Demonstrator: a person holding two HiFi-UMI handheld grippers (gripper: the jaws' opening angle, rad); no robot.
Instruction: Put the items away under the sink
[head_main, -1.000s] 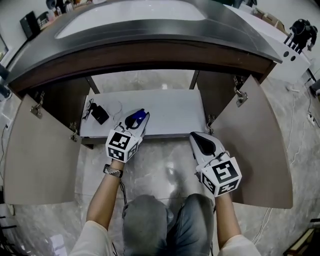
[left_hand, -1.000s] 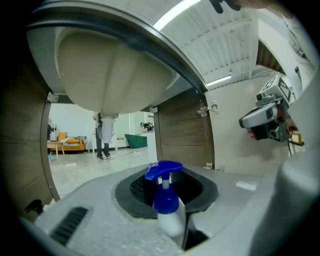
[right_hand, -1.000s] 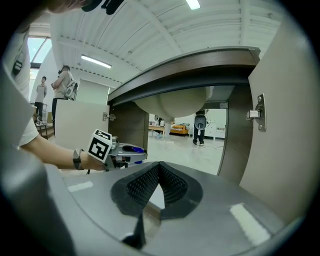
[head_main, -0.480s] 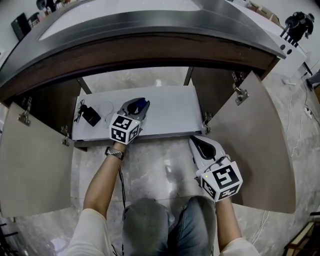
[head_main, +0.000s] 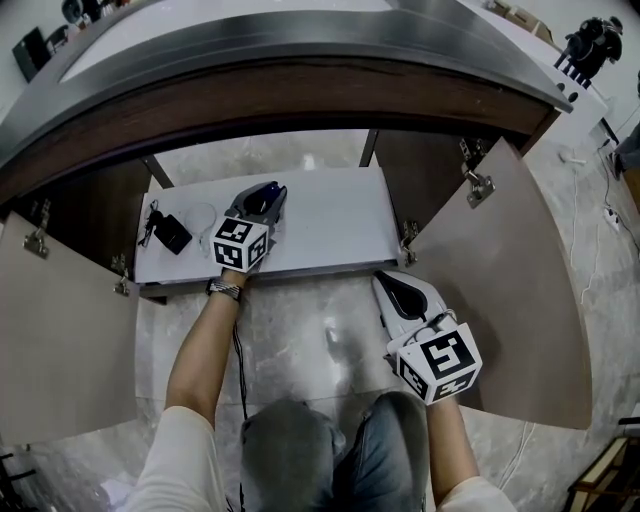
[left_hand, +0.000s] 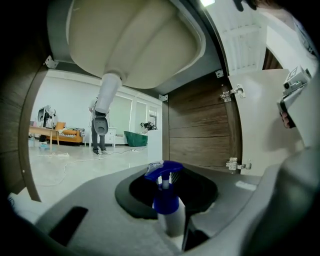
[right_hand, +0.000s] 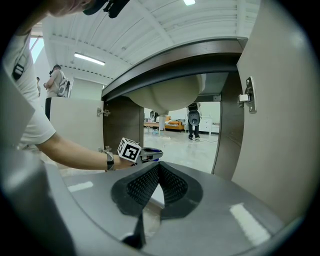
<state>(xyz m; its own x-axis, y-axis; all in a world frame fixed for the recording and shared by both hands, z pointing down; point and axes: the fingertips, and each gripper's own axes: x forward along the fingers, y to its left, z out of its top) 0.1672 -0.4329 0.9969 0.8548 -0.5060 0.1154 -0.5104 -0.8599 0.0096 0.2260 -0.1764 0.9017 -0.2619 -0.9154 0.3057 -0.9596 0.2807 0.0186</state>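
My left gripper reaches over the white cabinet shelf under the sink and is shut on a small spray bottle with a blue pump top. In the left gripper view the spray bottle stands upright between the jaws of that gripper, its blue cap sticking up above them. My right gripper hovers over the marble floor just in front of the shelf's right end. Seen in its own view, the right gripper is shut, its ribbed pads meeting at the tips with nothing between them.
A black item with a thin cable lies at the shelf's left end. Both cabinet doors stand open, one left and one right. The basin's underside and drain pipe hang over the shelf.
My left gripper has moved further in over the shelf with the spray bottle still in it. The right gripper has stayed where it was.
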